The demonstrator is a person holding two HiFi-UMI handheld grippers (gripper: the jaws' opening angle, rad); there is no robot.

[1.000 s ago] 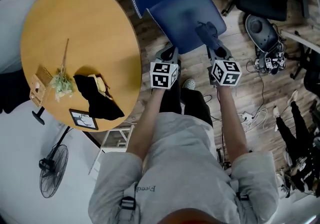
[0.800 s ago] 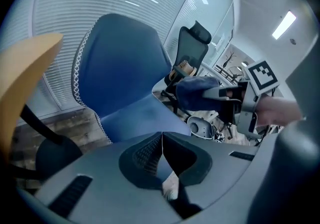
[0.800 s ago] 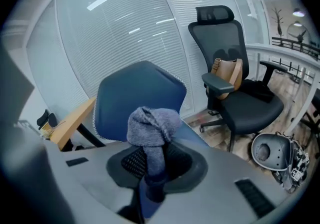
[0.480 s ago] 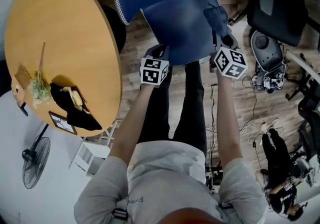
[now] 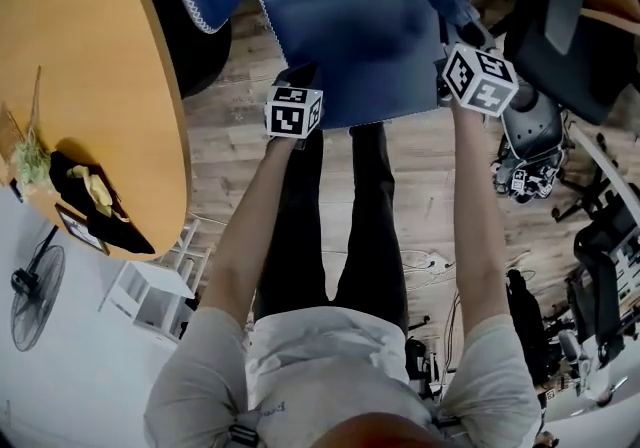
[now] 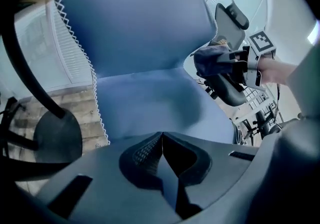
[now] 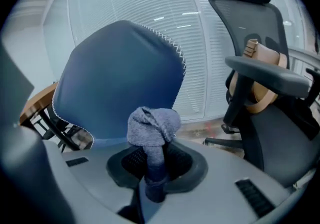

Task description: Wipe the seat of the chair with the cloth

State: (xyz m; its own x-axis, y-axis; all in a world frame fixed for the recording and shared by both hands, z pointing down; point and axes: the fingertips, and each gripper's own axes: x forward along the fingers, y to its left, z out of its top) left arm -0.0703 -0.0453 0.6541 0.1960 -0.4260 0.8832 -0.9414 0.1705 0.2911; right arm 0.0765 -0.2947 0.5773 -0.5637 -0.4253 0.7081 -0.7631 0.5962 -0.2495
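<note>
Moved: right tool [image 7: 154, 168] up to seat's [image 5: 350, 46] right edge.
Cloth [image 7: 152, 125]: clamped in it, long axis up-frame.
Left tool [image 6: 162, 150]: closed, empty, seat's front edge.

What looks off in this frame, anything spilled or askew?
Nothing is spilled or damaged. The only quirk is that the cloth is a bunched wad in the right gripper, not spread flat, at the right edge of the seat. The left gripper is shut and empty near the front edge.
</note>
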